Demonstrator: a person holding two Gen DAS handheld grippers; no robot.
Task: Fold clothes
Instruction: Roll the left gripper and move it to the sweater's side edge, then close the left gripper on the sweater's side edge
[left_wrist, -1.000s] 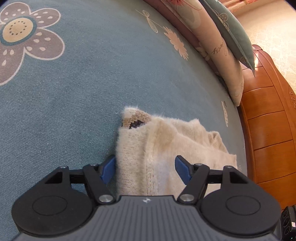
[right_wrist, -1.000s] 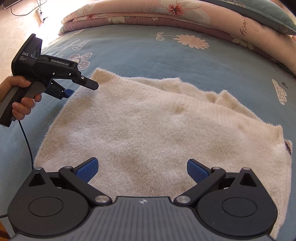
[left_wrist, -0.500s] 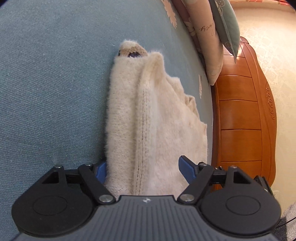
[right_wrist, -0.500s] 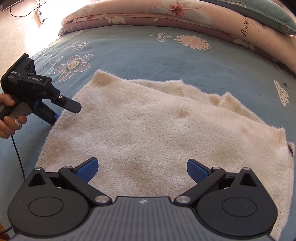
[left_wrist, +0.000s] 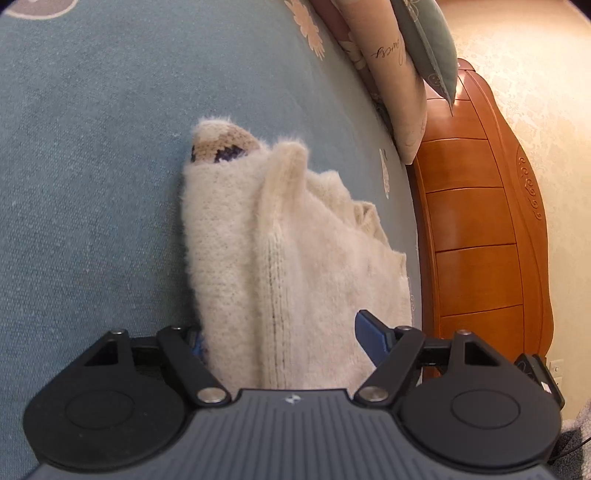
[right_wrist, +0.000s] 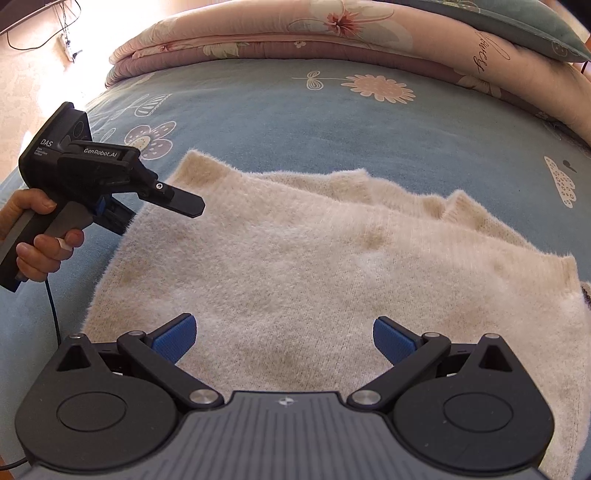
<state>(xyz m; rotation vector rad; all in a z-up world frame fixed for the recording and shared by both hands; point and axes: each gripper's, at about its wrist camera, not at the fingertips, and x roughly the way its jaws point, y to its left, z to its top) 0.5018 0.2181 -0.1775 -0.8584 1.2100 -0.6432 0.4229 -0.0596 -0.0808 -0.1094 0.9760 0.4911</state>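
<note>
A fluffy cream sweater (right_wrist: 314, 266) lies folded flat on the blue flowered bed cover (right_wrist: 295, 122). My right gripper (right_wrist: 284, 338) hovers open over its near edge, with nothing between the blue pads. My left gripper (right_wrist: 155, 214), held by a hand (right_wrist: 37, 236), is at the sweater's left edge, one finger above the cloth and one below. In the left wrist view the sweater (left_wrist: 295, 258) runs away between the wide jaws of the left gripper (left_wrist: 282, 339). Its left pad is mostly hidden behind the cloth. A brown and navy patterned bit (left_wrist: 221, 147) shows at the far corner.
A folded pink floral quilt (right_wrist: 295, 33) and a teal pillow (right_wrist: 517, 26) lie along the far side of the bed. A wooden bed end (left_wrist: 480, 221) stands at the right in the left wrist view. A cable hangs from the left gripper's handle (right_wrist: 51, 306).
The left gripper dipped towards the sweater's left edge, then slid in so that its upper finger reaches over the cloth. The right gripper and the sweater stayed put.
</note>
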